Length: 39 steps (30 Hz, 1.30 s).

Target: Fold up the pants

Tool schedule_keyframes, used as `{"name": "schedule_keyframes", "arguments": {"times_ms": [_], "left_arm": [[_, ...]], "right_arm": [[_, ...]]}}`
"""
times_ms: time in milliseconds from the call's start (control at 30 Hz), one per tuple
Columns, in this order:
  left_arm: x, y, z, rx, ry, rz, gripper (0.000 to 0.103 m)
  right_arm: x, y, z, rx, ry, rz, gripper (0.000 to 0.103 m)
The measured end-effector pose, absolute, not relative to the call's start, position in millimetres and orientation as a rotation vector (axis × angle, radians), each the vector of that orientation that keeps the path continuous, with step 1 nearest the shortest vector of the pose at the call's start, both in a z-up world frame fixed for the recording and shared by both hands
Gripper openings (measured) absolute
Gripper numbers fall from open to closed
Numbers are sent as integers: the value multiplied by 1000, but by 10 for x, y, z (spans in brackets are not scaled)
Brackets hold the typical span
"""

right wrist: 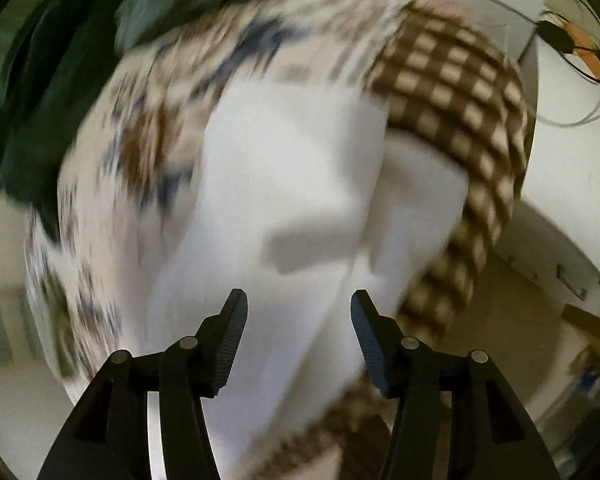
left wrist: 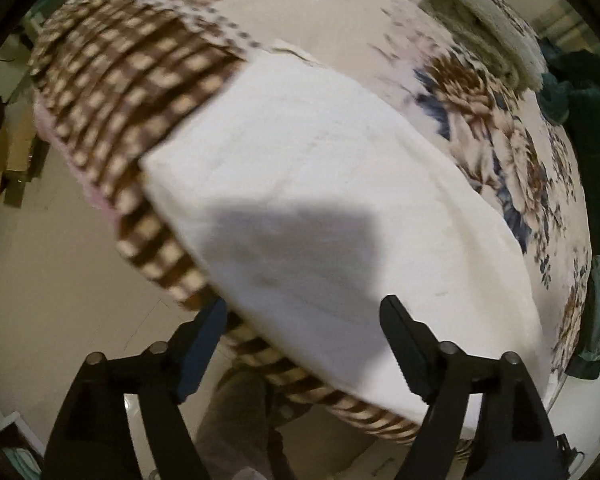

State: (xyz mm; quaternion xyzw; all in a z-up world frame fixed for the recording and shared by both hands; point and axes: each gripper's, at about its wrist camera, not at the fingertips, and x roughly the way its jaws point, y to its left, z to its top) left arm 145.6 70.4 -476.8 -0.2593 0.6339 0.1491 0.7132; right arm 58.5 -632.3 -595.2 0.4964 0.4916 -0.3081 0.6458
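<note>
On the bed, spread over a floral quilt of cream, brown and blue (left wrist: 480, 92), lie the white soft-cloth pants (left wrist: 320, 184), stretched flat from the near edge toward the far side. A brown-and-cream checked border band of the quilt (left wrist: 112, 80) runs along their left side in the left wrist view and wraps the near edge of the bed. Seen from the right wrist, the white pants (right wrist: 284, 168) show a raised ridge or crease running lengthwise, though that view is badly blurred.

The left tool (left wrist: 304, 320) hangs released, its jaws wide apart above the near hem of the cloth, grasping nothing. The right tool (right wrist: 298, 316) is likewise released, jaws apart over the white fabric and empty.

By the look of it the cloth is light, limp and thin: it will sag and drape from any pinch and will not hold a shape by itself. It does not seem slippery or fragile. The best hold is likely a pinch at the edges or corners, one tool on each, so the fold carries over evenly; a grip in the middle would only bunch it.

A rolled beige fleecy cloth (left wrist: 484, 28) lies at the far right of the bed, and dark green garments (right wrist: 60, 80) are heaped beside it. No brand, label or writing can be read.
</note>
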Motion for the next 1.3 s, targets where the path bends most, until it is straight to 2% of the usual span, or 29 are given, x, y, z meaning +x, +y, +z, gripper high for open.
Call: {"name": "schedule_keyframes", "arguments": {"times_ms": [133,167,200,400,500,667,767,900,1067,1133,1167,1200,1267,1300], "left_arm": [[1671,476,-5039,-595,1459,313,78],[1677,427,-5094,-594,1468,311,78],[1696,387,-5139,-579,1478,319,78],[1795,276,-5206,-500,1498,326,78],[1777,283,-5185,-469,1506,327,78],[1720,420,-5135,-468,1509,335,78],[1665,525,-5108,-481,1509,340,78],[1532,660,-5024,-504,1475,359,78],[1482,891,-5091,-574,1436,398,77],[1490,1019,-5143,-624,1383,410,57],[1507,1075,-5187,-642,1375,425,36],[1497,1138,-5213,-674,1364,431,24],[1403,1227,-5194,-721,1325,432,11],[1336,1268,-5157,-732,1309,433,9]], "right_arm": [[730,-6725,-6312,1194,1116,-823,55],[761,-6780,-6413,1211,1115,-843,35],[774,-6808,-6441,1209,1115,-861,6],[755,-6613,-5859,1070,1028,-885,6],[669,-6583,-5700,1055,1047,-902,4],[351,-6660,-5994,1131,1170,-899,4],[278,-6656,-6138,1173,1192,-877,17],[286,-6365,-6068,1215,1144,-727,49],[483,-5748,-6332,1235,1255,-553,50],[544,-5567,-6461,1243,1285,-531,50],[578,-5487,-6521,1252,1285,-518,49],[608,-5416,-6564,1264,1270,-511,38],[651,-5321,-6588,1246,1255,-523,22],[675,-5299,-6582,1235,1248,-535,13]]}}
